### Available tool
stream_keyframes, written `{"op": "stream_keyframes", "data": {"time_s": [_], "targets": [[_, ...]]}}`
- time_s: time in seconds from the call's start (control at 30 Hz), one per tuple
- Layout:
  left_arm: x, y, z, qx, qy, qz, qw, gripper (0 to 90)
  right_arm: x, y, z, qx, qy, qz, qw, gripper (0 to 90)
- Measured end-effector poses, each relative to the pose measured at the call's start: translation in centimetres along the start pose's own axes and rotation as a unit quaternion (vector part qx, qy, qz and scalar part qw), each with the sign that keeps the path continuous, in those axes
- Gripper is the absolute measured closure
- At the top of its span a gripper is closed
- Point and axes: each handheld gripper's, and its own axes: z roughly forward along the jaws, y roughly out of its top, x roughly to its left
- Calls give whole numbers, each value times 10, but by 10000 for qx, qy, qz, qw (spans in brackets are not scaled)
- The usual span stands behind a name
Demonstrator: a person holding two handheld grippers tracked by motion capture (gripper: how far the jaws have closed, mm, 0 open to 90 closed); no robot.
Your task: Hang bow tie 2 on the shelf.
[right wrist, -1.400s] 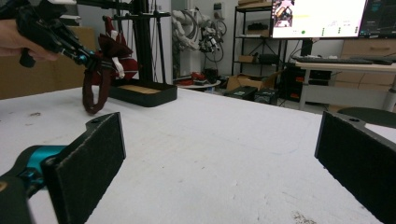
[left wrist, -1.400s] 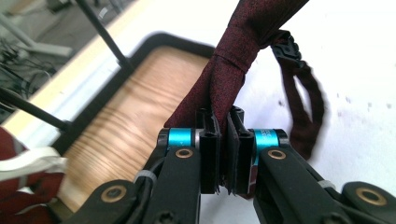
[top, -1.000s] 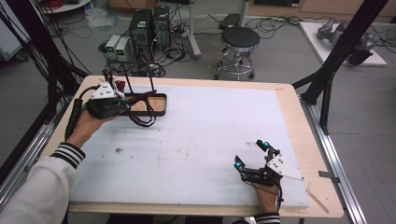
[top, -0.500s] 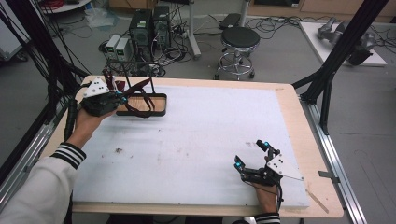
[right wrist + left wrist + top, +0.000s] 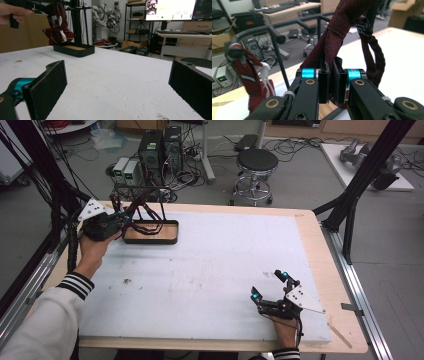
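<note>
- Looked like a robotics lab, not a home.
- Work table (image 5: 320,270) topped with white foam sheet, framed by black aluminium struts (image 5: 367,175).
- Computer towers (image 5: 161,147) and tangled cables (image 5: 300,142) on grey floor, black stool (image 5: 256,162) nearby.
- Lit monitor (image 5: 170,9), metal shelving (image 5: 135,20) and spare robot arms (image 5: 105,15) along far wall.

Even indoor light, soft shadows; near claws blur in close views.
</note>
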Motion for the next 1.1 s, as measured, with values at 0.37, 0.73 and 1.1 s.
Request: {"op": "stream_keyframes", "data": {"time_s": [0.37, 0.73, 1.1], "targets": [[-3, 1, 7, -326, 381, -383, 9980, 851, 0, 0, 0, -11, 9, -18, 10000, 9], [-5, -4, 23, -463, 677, -795, 9935, 851, 0, 0, 0, -10, 10, -8, 10000, 9], [-3, -9, 34, -426, 975, -896, 9903, 851, 0, 0, 0, -12, 15, -19, 10000, 9]]}}
